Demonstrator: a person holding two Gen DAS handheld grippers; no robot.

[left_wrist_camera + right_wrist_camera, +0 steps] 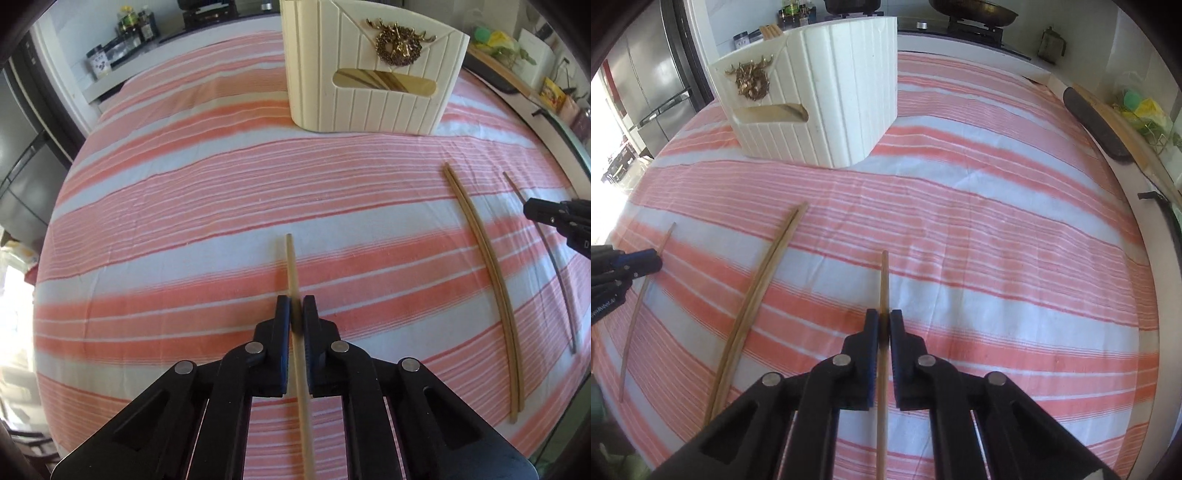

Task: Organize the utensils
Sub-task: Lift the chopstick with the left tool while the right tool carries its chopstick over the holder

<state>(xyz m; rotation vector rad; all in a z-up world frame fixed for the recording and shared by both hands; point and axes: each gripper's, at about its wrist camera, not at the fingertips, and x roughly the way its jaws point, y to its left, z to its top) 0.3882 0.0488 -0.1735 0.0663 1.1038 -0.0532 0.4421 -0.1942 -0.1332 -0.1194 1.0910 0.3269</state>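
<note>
I'm working in a home kitchen: a steel fridge at ten o'clock, a dark wok on a stove at one, seasoning jars at eleven, and a striped cloth covering the table.

Matt wooden chopsticks, striped cloth.

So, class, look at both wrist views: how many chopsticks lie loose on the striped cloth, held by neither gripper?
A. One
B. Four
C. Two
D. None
C. A pair of chopsticks lies side by side on the striped cloth, while the left gripper and the right gripper each pinch one chopstick of their own.
</note>
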